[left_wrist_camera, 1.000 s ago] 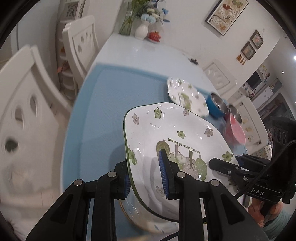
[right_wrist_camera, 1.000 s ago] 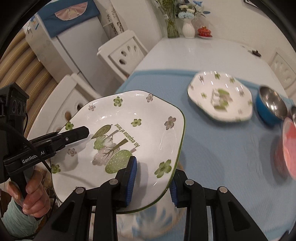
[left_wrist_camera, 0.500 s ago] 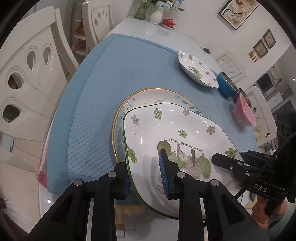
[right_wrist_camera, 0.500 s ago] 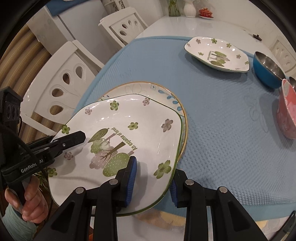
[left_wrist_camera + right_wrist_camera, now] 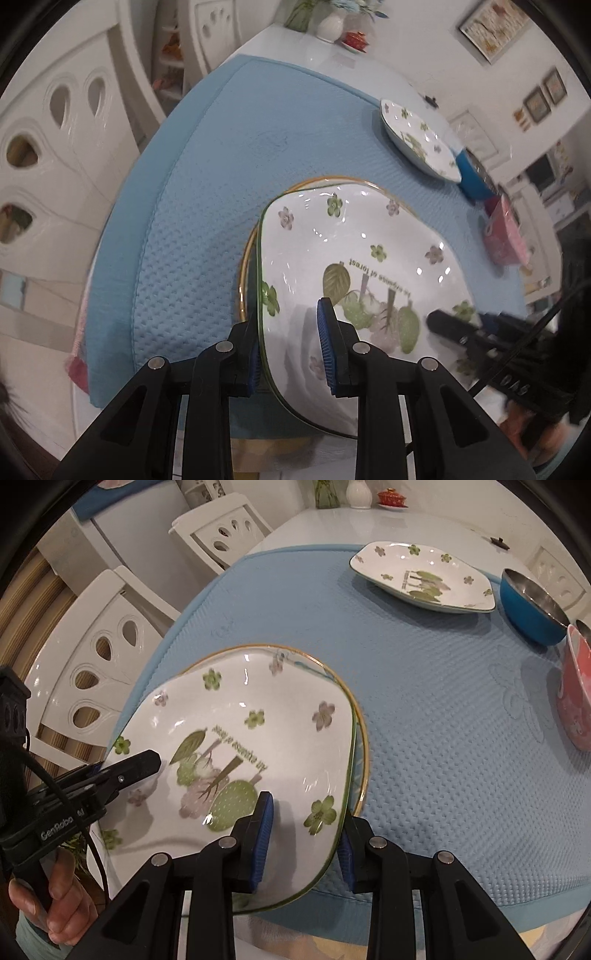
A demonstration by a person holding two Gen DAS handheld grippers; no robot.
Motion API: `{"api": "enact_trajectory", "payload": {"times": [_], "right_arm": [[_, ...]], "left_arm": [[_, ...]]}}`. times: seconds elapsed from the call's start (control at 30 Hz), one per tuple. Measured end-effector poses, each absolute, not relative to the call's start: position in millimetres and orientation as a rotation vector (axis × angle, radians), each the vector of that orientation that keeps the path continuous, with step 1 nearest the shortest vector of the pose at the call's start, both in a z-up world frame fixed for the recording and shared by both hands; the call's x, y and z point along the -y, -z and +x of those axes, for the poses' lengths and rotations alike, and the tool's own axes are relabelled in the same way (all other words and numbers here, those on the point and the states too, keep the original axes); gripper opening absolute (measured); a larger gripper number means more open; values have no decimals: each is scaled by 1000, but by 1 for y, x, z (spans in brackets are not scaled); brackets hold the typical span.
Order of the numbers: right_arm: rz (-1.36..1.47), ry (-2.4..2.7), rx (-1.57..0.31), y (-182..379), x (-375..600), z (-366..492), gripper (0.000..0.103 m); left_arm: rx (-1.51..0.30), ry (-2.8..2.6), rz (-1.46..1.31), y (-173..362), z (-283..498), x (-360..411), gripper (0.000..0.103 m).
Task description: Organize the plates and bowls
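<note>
Step in hand: seat the squarish white plate with green flowers and a tree print (image 5: 255,738) on the round white gold-rimmed plate (image 5: 360,731) lying on the blue quilted mat (image 5: 424,709) that covers the desk.

The left gripper (image 5: 291,354) pinches the plate's rim at 9 o'clock; the right gripper (image 5: 306,834) pinches the opposite rim at 3 o'clock. The plate hangs just above the round plate, nearly covering it; whether they touch cannot be told.

1. Keep both grippers level, so that neither edge lands first.
2. Centre the load: gold rim shows from 12 to 3 o'clock in the right wrist view.
3. Lower slowly; glazed china chips and slides.
4. Spread the grippers only once the plate rests flat.

A matching plate (image 5: 424,576), a blue bowl (image 5: 532,609) and a pink bowl (image 5: 576,698) stand well apart at 1 to 3 o'clock.
</note>
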State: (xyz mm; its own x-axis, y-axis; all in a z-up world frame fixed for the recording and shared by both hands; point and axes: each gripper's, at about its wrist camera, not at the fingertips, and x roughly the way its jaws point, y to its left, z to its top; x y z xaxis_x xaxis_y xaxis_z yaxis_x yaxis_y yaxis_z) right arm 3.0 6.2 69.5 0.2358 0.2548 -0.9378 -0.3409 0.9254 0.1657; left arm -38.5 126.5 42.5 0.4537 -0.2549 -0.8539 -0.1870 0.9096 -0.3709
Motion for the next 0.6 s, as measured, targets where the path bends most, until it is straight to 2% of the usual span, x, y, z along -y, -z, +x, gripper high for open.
{"api": "enact_trajectory", "payload": {"times": [0.4, 0.6], "right_arm": [[-39, -377, -1243, -94, 7, -11, 30], [102, -362, -1221, -125, 53, -21, 30]], "left_arm": [[-1094, -31, -413, -80, -54, -143, 25], [-1037, 25, -377, -126, -58, -123, 25]]}}
